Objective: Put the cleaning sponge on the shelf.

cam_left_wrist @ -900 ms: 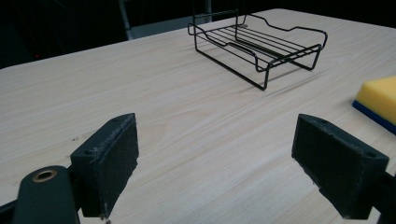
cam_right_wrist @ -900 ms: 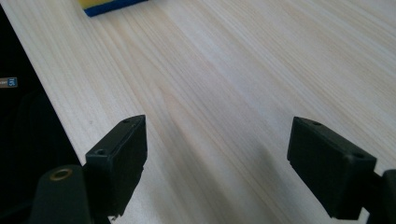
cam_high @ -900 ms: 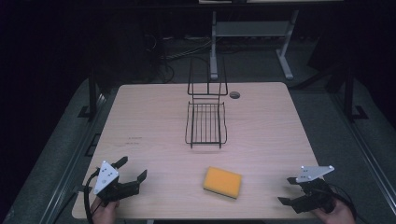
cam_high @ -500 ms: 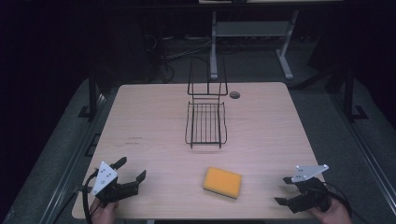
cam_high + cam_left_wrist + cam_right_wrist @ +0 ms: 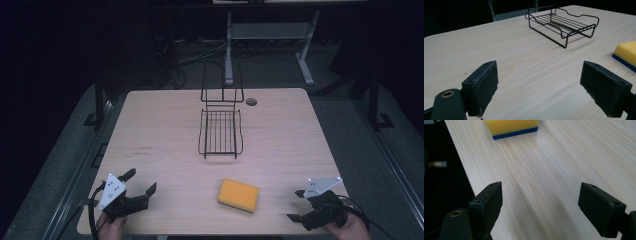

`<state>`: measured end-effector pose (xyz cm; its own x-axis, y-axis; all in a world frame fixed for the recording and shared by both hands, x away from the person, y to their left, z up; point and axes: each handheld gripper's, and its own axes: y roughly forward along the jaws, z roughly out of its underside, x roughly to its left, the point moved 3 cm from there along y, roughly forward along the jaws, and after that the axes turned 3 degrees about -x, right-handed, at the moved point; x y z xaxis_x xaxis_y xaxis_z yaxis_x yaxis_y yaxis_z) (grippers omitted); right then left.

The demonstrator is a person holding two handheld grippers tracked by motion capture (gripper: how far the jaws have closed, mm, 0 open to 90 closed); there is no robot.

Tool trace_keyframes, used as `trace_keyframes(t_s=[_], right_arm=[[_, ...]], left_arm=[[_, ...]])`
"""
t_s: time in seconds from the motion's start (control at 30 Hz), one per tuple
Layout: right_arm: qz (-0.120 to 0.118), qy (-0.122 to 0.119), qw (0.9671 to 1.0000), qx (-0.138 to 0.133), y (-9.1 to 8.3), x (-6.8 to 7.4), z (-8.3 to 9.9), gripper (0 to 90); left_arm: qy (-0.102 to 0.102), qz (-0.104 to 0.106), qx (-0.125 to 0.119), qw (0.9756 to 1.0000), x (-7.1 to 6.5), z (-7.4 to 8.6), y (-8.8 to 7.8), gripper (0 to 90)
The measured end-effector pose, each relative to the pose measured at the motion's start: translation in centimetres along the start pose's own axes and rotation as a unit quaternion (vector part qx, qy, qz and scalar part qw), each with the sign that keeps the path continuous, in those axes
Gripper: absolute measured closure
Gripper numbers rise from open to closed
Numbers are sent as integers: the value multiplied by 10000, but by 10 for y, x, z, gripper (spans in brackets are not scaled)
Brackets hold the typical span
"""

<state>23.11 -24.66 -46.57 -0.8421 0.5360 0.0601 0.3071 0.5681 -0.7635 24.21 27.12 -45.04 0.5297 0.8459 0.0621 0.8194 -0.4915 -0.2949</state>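
Yellow sponge (image 5: 238, 195) lay on the tabletop (image 5: 160, 130) near its front edge, between left claw (image 5: 139, 183) and right claw (image 5: 296, 206), both empty with jaws spread wide, wire rack (image 5: 220, 131) stood beyond.

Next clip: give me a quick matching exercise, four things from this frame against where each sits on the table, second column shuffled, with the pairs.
Things:
1. wire rack
2. sponge
3. left gripper
4. right gripper

Places:
A. near edge, left corner
B. near edge, right corner
C. middle of the table, toward the far side
D. near side, between the two grippers

Pairs: 1-C, 2-D, 3-A, 4-B
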Motion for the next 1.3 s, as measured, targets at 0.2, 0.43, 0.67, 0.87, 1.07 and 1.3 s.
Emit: trace_keyframes(t_s=[0.2,0.43,0.67,0.87,1.07,1.3], right_arm=[[-82,-25,10000,25,1,1,-6,191],[-139,-226,9995,179,5,7,-20,186],[-194,-434,9987,172,8,13,-33,186],[-231,-487,9983,215,10,15,-38,189],[-317,-542,9977,239,12,18,-45,189],[-424,-679,9964,280,17,22,-54,187]], left_arm=[[-56,47,20,10000,1,0,2,140],[-79,-28,-12,10000,4,1,-1,140],[-40,-22,-11,10000,3,1,-1,140],[-64,-11,-13,10000,4,1,-1,140],[-39,14,-32,10000,2,0,-1,140],[-33,23,-46,10000,2,0,-1,140]])
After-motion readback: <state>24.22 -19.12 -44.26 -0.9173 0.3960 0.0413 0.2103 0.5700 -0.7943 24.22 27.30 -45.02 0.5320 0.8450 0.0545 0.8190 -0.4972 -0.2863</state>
